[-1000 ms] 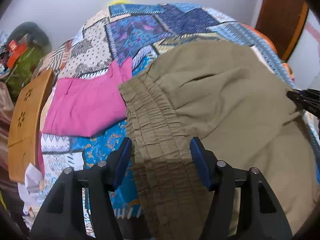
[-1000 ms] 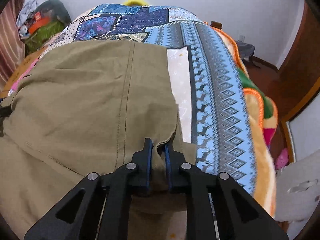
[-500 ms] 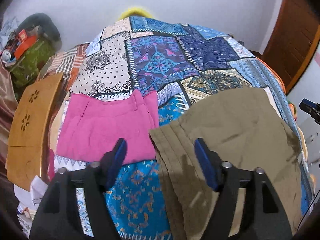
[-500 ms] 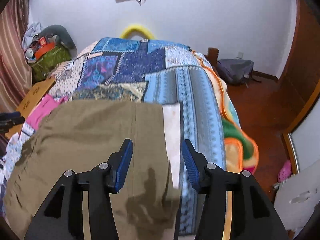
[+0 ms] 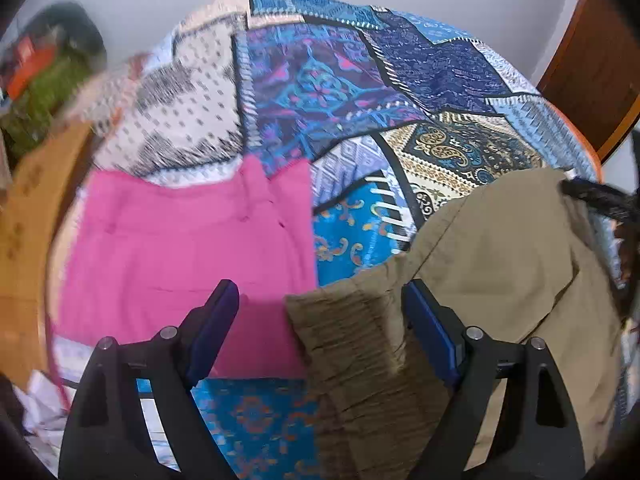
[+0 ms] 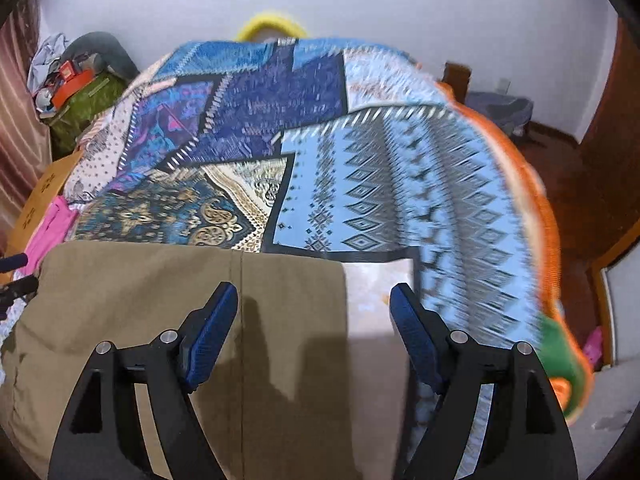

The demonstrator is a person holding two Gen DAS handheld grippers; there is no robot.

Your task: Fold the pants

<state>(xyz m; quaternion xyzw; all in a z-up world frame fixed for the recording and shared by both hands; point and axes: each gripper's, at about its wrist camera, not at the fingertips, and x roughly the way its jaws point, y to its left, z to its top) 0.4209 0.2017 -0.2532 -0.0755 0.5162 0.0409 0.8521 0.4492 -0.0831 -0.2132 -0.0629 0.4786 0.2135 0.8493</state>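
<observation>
The olive pants point(image 5: 500, 264) lie folded flat on the patterned bedspread point(image 5: 320, 80). Their gathered waistband point(image 5: 352, 344) is at the near left. My left gripper point(image 5: 320, 308) is open and empty above the waistband's left edge. In the right wrist view the pants point(image 6: 160, 300) fill the lower left, with a straight far fold edge. My right gripper point(image 6: 312, 312) is open and empty above their right edge. The right gripper also shows in the left wrist view point(image 5: 600, 200) at the far right.
Folded pink pants point(image 5: 180, 256) lie on the bed left of the olive ones. A wooden board point(image 5: 28, 216) stands at the bed's left side. A pile of bags point(image 6: 80, 92) sits by the back wall. The bed's orange-trimmed right edge point(image 6: 536, 200) drops to the floor.
My right gripper has let go of the olive pants and opened wide. Both grippers have pulled back and up from the pants, which now lie flat.
</observation>
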